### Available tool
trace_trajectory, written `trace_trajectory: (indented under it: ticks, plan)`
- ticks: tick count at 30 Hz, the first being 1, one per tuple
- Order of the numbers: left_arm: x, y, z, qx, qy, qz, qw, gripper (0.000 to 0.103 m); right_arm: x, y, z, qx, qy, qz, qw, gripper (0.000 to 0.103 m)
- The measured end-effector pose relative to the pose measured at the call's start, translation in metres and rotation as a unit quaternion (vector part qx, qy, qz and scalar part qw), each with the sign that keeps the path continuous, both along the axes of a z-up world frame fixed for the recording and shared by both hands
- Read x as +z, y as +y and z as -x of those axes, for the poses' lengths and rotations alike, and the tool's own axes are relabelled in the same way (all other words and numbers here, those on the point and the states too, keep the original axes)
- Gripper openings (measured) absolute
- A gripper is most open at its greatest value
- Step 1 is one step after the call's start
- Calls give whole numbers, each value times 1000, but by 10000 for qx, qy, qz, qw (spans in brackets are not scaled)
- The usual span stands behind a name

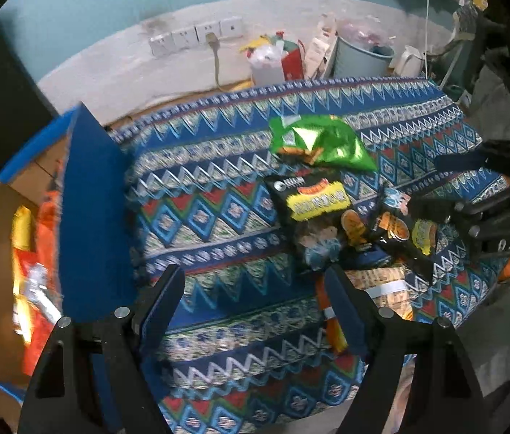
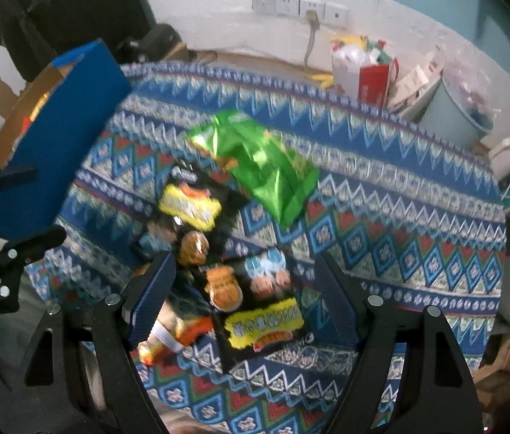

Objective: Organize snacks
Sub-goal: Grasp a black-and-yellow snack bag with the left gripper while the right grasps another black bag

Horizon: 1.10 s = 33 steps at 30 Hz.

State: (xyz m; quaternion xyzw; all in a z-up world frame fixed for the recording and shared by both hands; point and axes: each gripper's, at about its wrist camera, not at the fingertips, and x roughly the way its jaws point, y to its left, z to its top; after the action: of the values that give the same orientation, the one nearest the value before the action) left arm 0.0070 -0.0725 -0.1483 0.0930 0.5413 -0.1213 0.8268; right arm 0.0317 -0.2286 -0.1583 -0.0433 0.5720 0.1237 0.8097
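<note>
My right gripper (image 2: 244, 298) is spread wide over a black snack bag (image 2: 260, 311) at lower centre; its yellow label is blurred. My left gripper (image 1: 253, 307) gapes empty above the patterned cloth (image 1: 218, 195), with the blue box (image 1: 92, 209) at left.

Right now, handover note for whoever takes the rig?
Left gripper: open, empty, over bare cloth beside the blue box.
Right gripper: open, empty, fingers either side of the near black snack bag.
Done: orange and yellow packs are in the box.
Left on the patterned cloth: green bag, the other black bag, orange-and-white pack.
</note>
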Motion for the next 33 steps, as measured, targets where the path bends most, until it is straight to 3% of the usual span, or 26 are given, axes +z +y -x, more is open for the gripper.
trace_trajectory:
  ticks: [3, 12, 23, 27, 33]
  plan:
    - [-11, -4, -3, 16, 178, 131, 9998, 81, -16, -2, 3, 67, 213, -15, 9997, 78]
    - [-32, -13, -11, -5, 448, 31, 9990, 81, -56, -7, 9, 216, 665, 169, 9974, 78]
    - [-44, -25, -26, 21, 610, 32, 9981, 81, -87, -4, 4, 229, 894, 238, 9954, 78]
    - [-45, -33, -34, 86, 675, 137, 9976, 81, -86, -23, -3, -19, 827, 37, 9966, 57]
    - [-53, -44, -50, 318, 898, 356, 9948, 81, -74, -49, -11, -318, 570, -191, 9977, 47]
